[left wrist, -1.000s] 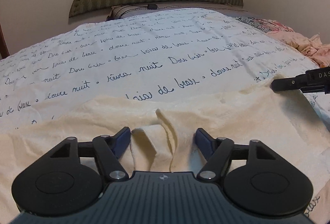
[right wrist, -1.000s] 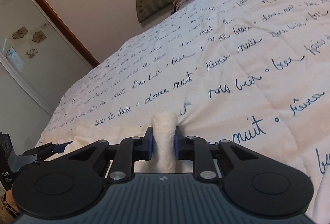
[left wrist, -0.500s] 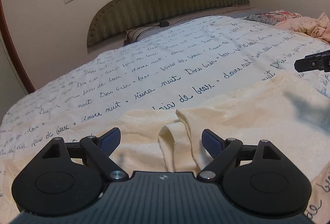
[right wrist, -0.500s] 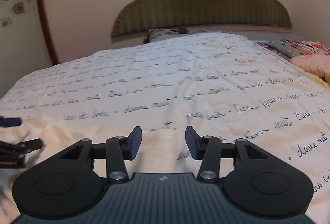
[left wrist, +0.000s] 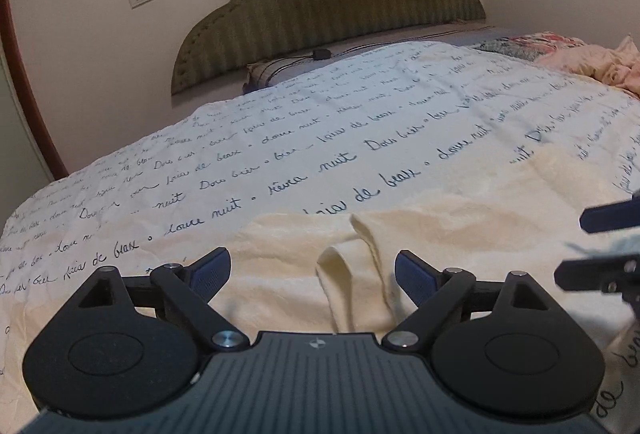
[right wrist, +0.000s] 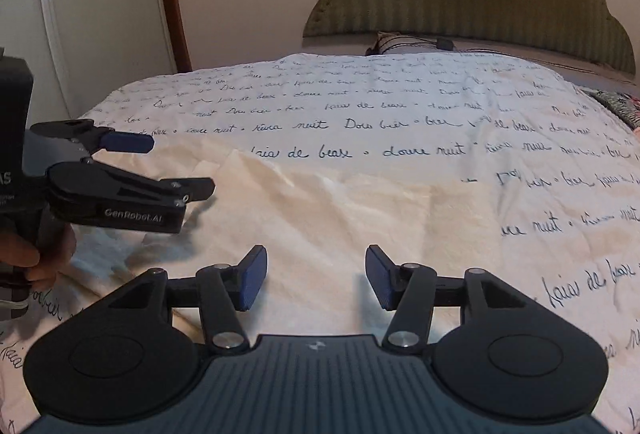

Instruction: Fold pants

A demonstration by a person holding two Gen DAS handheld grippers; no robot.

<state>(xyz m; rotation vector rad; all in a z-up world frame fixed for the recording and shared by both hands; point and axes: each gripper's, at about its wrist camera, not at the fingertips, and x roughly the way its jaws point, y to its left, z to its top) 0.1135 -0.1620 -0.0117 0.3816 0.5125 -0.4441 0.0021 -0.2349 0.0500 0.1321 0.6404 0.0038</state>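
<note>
1. The pants (left wrist: 460,230), cream and soft, lie flat on the bed cover (left wrist: 360,122) printed with blue script, on its near part and well short of the headboard (left wrist: 332,2). Their far edge runs roughly level across the cover.
2. The left gripper (left wrist: 312,272) hangs over the pants' near part. Its jaws have just been opening and now stand wide; a raised fold of cloth (left wrist: 344,274) stands between the pads, and neither pad presses on it. Released.
3. The right gripper (right wrist: 312,276) is also over the pants, on the opposite side from the left gripper. Its jaws have just been opening; only flat cloth lies below them. Nothing is gripped.
4. In the right wrist view a person's hand (right wrist: 36,254) holds the left gripper's handle at the picture's left edge.
5. Judgement: a fold seems just laid down, and both tools are clear of the cloth.
6. Risk: the raised fold between the left pads is not pressed flat. A further fold made over it would likely trap a lump.
7. Risk: the fabric looks plush and limp. A pinch on one layer only would drag the top layer off the lower one and skew the edges.
8. Risk: a low gripper pass could snag the ridge and pull the laid fold open.
</note>
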